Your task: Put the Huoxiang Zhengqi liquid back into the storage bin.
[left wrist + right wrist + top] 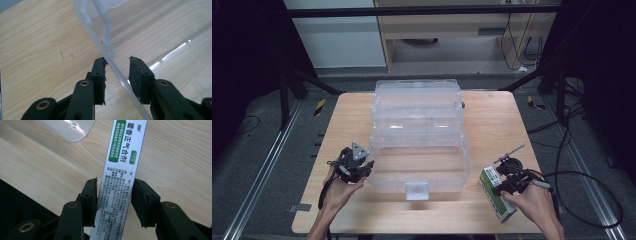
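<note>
The big clear plastic storage box [419, 155] sits open mid-table, my left gripper [117, 67] spread astride its left wall, pads not pressing. My right gripper [113, 192] straddles the small white-and-green cardboard medicine carton [120, 170] lying at the table's right front corner; I cannot tell if both pads bite yet. A one-sided squeeze could skid the carton off the edge, I reckon. The pale wooden tabletop [347, 120] stands on grey carpet amid dark frame legs and loose cables.
</note>
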Available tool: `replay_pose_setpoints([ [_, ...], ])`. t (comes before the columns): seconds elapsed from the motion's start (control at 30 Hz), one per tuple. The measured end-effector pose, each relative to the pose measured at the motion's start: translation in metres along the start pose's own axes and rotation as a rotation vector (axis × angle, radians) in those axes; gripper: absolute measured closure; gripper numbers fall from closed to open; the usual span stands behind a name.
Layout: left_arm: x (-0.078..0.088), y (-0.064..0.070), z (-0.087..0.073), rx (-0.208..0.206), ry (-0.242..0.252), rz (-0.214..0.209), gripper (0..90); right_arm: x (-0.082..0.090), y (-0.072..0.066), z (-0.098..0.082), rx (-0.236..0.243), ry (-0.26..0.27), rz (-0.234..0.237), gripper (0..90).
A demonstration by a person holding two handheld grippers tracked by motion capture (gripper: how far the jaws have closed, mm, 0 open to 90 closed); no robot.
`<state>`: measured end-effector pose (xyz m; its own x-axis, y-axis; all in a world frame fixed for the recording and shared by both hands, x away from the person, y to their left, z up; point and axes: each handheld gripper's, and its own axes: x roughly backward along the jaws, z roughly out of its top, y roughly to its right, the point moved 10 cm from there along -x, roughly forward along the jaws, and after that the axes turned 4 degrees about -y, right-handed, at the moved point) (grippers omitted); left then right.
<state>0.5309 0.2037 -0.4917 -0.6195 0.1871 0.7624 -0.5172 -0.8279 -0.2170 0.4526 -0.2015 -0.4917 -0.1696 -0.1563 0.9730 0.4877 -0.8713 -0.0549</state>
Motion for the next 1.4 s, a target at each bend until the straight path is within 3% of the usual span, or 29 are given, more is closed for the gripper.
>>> replay_pose_setpoints([
  [0.43,-0.0002,0.0000,0.0004,0.006,-0.003,-0.002,65.5,-0.0012,-0.0012,0.0016,-0.022,-0.029,-0.020,57.7],
  [1.4,-0.0003,0.0000,0.0003,-0.008,-0.005,0.001,65.4,-0.0003,0.0014,0.0030,-0.005,-0.063,-0.025,64.2],
])
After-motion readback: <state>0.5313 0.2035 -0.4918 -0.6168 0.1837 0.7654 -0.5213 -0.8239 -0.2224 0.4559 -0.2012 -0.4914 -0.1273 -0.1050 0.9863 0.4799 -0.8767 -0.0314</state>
